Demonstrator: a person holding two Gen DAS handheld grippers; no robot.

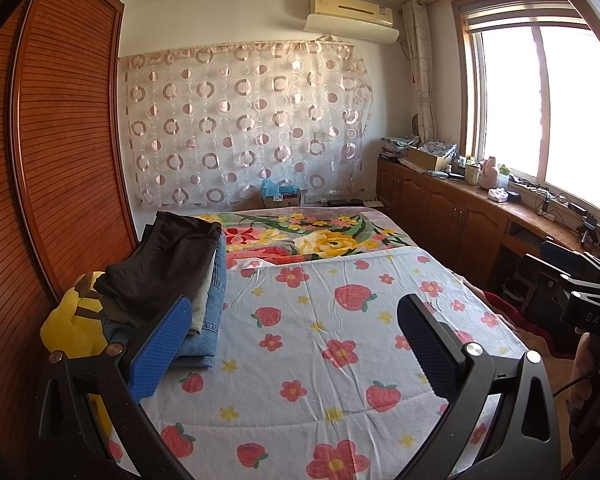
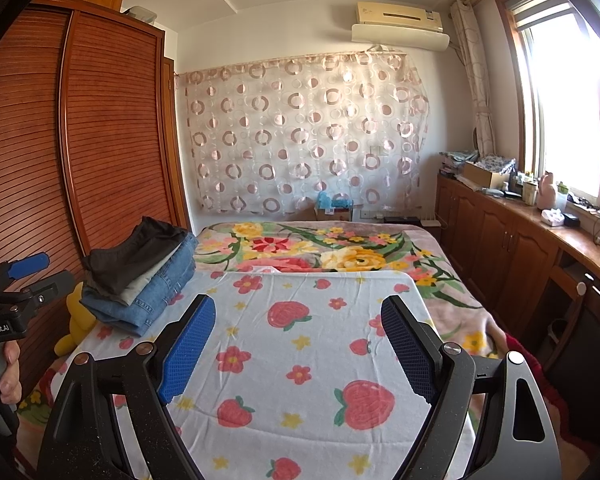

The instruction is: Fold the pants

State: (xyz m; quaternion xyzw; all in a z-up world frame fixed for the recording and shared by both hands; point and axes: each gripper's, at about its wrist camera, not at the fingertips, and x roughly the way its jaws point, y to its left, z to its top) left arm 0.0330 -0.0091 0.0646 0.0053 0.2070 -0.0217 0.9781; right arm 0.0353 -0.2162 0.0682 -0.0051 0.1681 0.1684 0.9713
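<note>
Pants (image 1: 168,264) lie folded in a stack beyond the left finger of the left gripper (image 1: 296,344), a dark pair on top, a pale garment under it and blue denim at the bottom. From the right gripper (image 2: 298,342) the same stack (image 2: 140,276) sits ahead and off to the left of its left finger, well apart from both pads. Both grippers hover with their blue-padded fingers spread wide and nothing between them; only the strawberry-print sheet (image 1: 320,360) shows in the gap of each. A yellow plush toy (image 1: 74,320) pokes out just beside the stack, on the side away from the fingers, against the slatted wooden wardrobe (image 1: 60,140). Farther ahead of the fingertips the sheet ends and a big-flowered blanket (image 1: 320,240) covers the bed up to the circle-patterned curtain (image 1: 244,128). A hand (image 2: 4,376) grips the handle of the left gripper at the left edge of the right wrist view.
</note>
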